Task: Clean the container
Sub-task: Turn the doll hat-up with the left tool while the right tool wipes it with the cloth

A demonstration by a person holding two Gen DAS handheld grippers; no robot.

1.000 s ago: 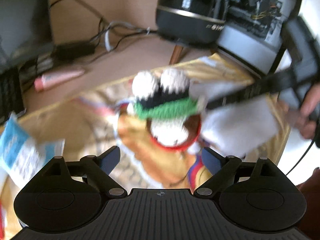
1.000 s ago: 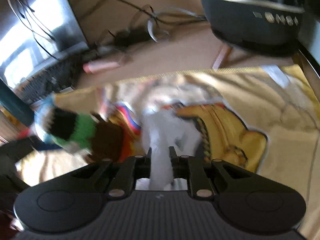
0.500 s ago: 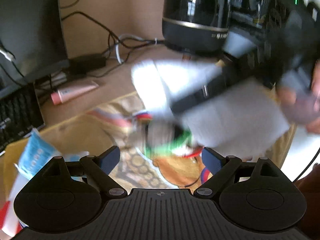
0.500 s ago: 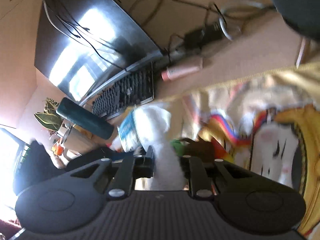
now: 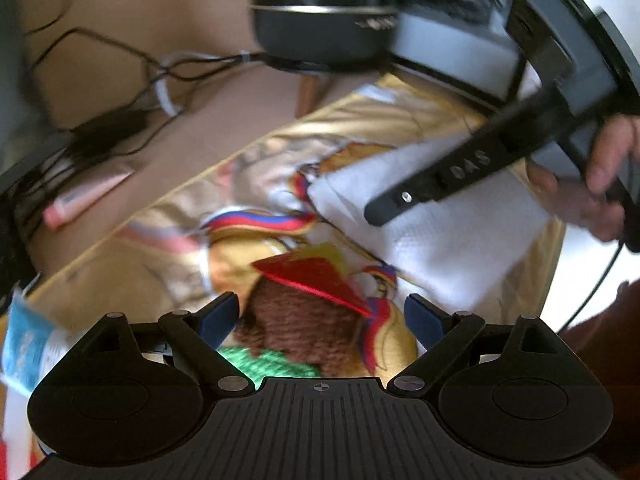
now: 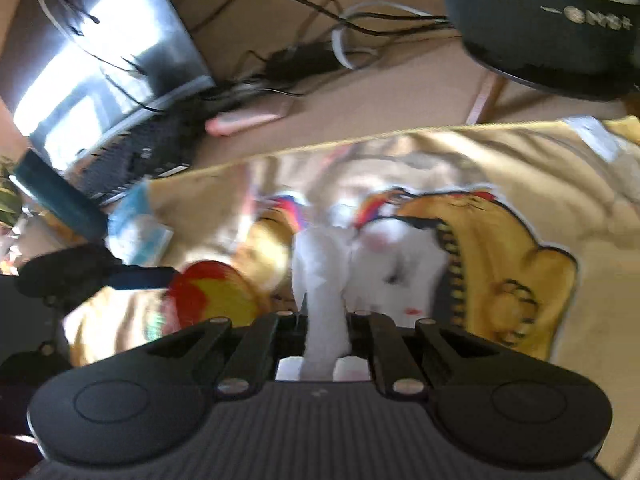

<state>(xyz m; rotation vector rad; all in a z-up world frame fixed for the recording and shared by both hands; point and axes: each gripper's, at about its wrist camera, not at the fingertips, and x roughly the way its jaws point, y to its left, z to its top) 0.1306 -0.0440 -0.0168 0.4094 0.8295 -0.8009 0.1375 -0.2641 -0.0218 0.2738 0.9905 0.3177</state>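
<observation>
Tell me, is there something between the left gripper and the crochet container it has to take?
Nothing visible. The left gripper is open, and the brown crochet container already sits between its fingers, red base up. The white tissue, shut in the right gripper, lies off to the right on the printed cloth.

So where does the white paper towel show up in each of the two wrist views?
Left wrist view: the white paper towel spreads at right of centre, under the right gripper.
Right wrist view: it stands bottom centre, bunched between that gripper's shut fingers.
Shared landmark: the pink tube on the desk.
</observation>
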